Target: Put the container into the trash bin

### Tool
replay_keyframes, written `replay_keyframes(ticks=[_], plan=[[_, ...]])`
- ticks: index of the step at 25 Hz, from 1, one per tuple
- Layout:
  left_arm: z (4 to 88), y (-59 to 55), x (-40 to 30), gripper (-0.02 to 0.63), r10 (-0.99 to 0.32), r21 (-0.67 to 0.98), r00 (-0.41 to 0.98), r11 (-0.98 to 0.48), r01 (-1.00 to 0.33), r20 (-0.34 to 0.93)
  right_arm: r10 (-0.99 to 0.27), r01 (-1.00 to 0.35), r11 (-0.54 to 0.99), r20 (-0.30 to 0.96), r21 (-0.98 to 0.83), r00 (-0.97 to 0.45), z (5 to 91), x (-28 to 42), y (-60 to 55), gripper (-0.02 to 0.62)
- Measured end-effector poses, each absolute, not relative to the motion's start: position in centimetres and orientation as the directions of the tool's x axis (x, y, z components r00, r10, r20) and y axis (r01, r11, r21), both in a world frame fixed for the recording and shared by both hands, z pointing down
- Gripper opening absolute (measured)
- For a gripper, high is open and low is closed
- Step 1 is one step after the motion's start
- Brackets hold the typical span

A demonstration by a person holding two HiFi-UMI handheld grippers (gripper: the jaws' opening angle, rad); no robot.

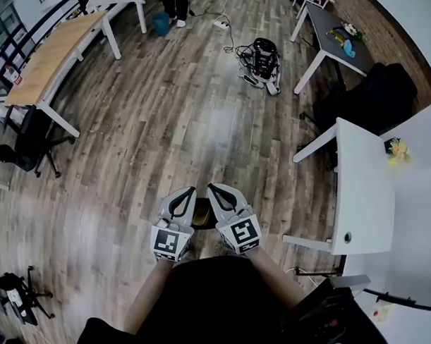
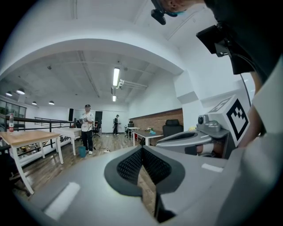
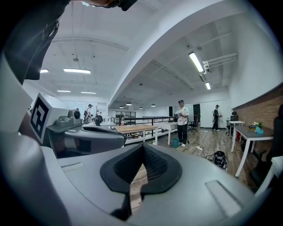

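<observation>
My left gripper (image 1: 188, 194) and right gripper (image 1: 213, 190) are held side by side, low in the head view above the wood floor, pointing forward. Both are shut with nothing between the pads. In the left gripper view the ribbed black pads (image 2: 132, 165) meet, and the right gripper (image 2: 208, 132) shows beside them. The right gripper view shows its pads (image 3: 152, 164) closed too, with the left gripper (image 3: 79, 132) at the left. A small dark thing with a yellowish inside (image 1: 202, 212) lies between and below the grippers; I cannot tell what it is. A small blue bin (image 1: 161, 23) stands far ahead.
A white desk (image 1: 364, 191) stands close on the right. A long wooden-top table (image 1: 49, 61) runs along the far left, with a black office chair (image 1: 24, 146) near it. A black wheeled machine with cables (image 1: 261, 60) sits on the floor ahead. A person (image 2: 87, 130) stands by the blue bin.
</observation>
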State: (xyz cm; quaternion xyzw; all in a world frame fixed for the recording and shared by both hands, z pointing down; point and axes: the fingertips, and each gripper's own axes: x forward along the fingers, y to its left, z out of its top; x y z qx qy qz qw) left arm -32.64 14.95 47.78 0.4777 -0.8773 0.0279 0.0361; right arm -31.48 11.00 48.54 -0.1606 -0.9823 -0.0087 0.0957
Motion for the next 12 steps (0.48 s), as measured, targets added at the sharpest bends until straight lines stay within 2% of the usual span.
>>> replay_keyframes(ticks=[12], plan=[[48.45,15.86,-32.11,0.002,-0.833,0.009,-0.543,0.547,-0.837,0.107,0.314,0.319,0.948,0.212,-0.013,-0.926,48.82,-30.88,11.7,0.008]])
